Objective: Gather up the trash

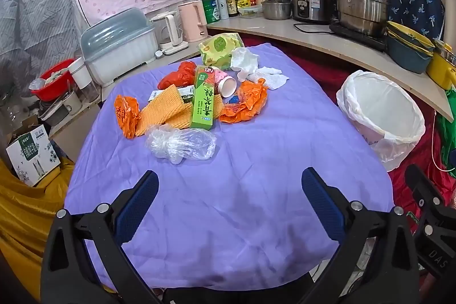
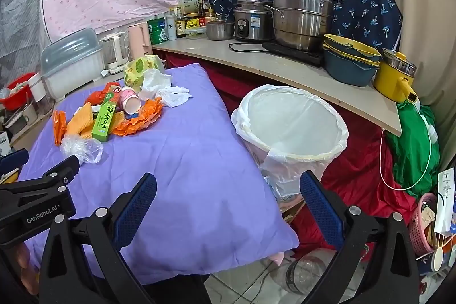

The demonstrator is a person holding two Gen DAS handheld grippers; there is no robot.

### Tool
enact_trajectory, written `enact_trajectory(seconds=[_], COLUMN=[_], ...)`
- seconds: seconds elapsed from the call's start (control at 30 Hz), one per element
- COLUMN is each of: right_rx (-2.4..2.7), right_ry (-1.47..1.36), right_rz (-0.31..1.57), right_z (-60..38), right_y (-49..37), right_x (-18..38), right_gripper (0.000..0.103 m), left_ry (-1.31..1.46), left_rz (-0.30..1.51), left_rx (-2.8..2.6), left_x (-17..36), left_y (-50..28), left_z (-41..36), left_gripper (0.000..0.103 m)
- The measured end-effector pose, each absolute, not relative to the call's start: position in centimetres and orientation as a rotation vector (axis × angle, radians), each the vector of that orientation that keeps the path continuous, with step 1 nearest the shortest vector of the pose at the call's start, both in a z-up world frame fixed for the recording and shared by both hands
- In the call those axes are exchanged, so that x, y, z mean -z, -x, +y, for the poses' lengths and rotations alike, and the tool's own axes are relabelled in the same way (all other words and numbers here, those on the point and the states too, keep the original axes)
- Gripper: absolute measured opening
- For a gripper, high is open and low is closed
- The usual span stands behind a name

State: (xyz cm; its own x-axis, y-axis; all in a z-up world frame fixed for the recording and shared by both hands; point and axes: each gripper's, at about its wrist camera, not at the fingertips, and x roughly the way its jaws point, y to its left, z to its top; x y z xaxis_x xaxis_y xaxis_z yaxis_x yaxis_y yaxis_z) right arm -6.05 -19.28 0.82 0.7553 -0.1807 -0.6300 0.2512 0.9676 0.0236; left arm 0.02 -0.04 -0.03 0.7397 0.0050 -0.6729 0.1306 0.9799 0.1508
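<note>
A heap of trash lies on the far part of the purple-covered table (image 1: 242, 190): a green carton (image 1: 203, 101), a pink paper cup (image 1: 225, 83) on its side, orange plastic bags (image 1: 245, 104), orange foam sheets (image 1: 164, 108), a clear plastic bag (image 1: 179, 144), white tissues (image 1: 256, 67) and a yellow-green packet (image 1: 219, 47). A white-lined bin (image 2: 290, 127) stands right of the table. My left gripper (image 1: 230, 198) is open and empty, short of the clear bag. My right gripper (image 2: 228, 198) is open and empty above the table's near right edge, beside the bin.
A curved counter (image 2: 285, 64) behind holds steel pots (image 2: 302, 13), a rice cooker, bowls, bottles and kettles. A dish box (image 1: 119, 44) and a red basin stand at the left. Red cloth, a green bag and a pink basket lie right of the bin.
</note>
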Motion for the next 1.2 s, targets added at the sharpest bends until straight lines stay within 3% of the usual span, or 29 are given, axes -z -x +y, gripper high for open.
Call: enact_trajectory(seconds=[1.2], right_rx=[0.262], right_ry=[-0.107], right_rz=[0.673], right_z=[-19.24], right_y=[5.88], right_x=[-0.58], right_gripper=[0.096], left_ry=[-0.181], left_rz=[0.742], left_rx=[0.087], left_x=[0.72], left_y=[-0.21], left_z=[-0.48], left_gripper=[0.096])
